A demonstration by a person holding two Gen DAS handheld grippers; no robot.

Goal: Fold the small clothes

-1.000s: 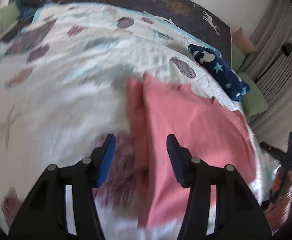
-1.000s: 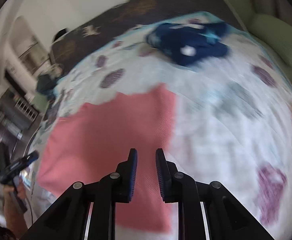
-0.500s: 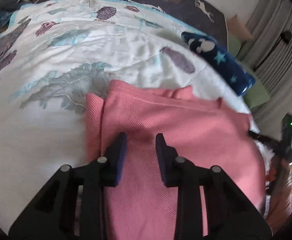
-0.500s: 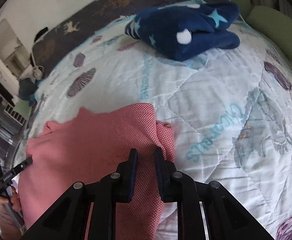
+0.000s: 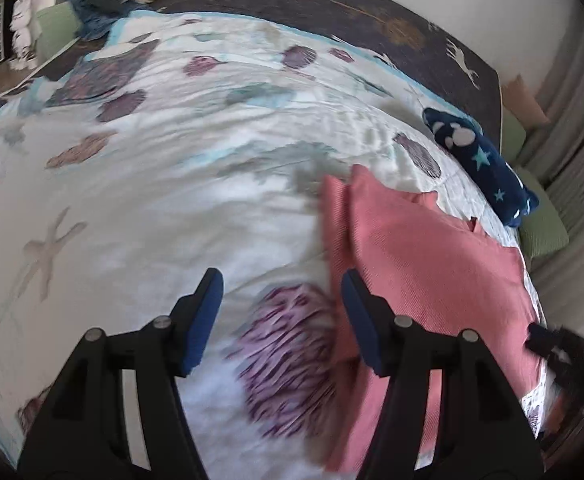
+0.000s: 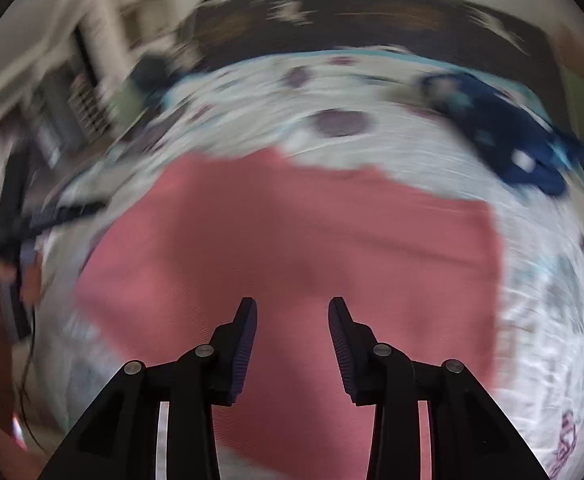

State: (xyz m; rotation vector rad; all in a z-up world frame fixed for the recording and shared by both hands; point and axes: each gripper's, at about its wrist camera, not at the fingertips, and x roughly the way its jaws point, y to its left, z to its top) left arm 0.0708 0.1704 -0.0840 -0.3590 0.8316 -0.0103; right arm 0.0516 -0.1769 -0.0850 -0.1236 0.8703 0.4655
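Fold just laid: pink garment [image 5: 431,264] flat on bed quilt [image 5: 172,184], doubled edge at 12 o'clock of left hand-held gripper [image 5: 282,312]. Both jaws just been opening, nothing between them. Right hand-held gripper [image 6: 292,320] spread above pink cloth, touching nothing. Next likely: regrip edge, fold again. Navy star garment [image 5: 479,160] waits at 2 o'clock.

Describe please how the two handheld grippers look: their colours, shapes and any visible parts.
The left gripper and the right gripper look alike: black angular plastic arms with round silver screws at the joints, each ending in two flat fingers faced with dark blue pads. On the right gripper the pads look ribbed. No cables or sleeves are visible.
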